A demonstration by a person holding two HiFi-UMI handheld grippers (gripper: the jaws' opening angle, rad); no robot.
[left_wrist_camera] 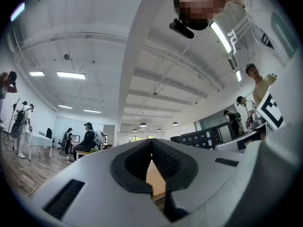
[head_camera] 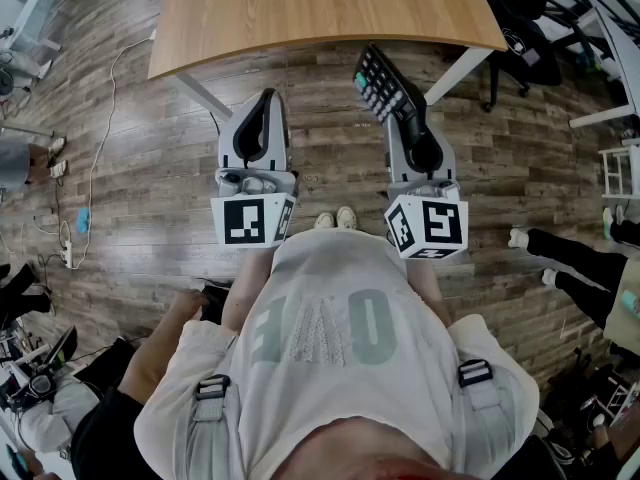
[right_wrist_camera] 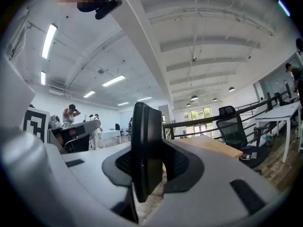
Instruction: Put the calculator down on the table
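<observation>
A black calculator (head_camera: 381,82) with grey keys is clamped in my right gripper (head_camera: 408,118), which is shut on its lower end. It is tilted up over the floor, just short of the near edge of the wooden table (head_camera: 300,8). The right gripper view shows the calculator (right_wrist_camera: 147,150) edge-on between the pads, with the table (right_wrist_camera: 213,145) beyond. My left gripper (head_camera: 266,96) hovers beside it to the left, its tips together and nothing in it. From the left gripper view, the calculator (left_wrist_camera: 203,138) is at the right.
White table legs (head_camera: 200,93) slant down under the tabletop. A black office chair (head_camera: 530,28) stands at the table's right end. A cable (head_camera: 100,118) trails over the wood floor at left. Someone's legs (head_camera: 570,258) reach in from the right.
</observation>
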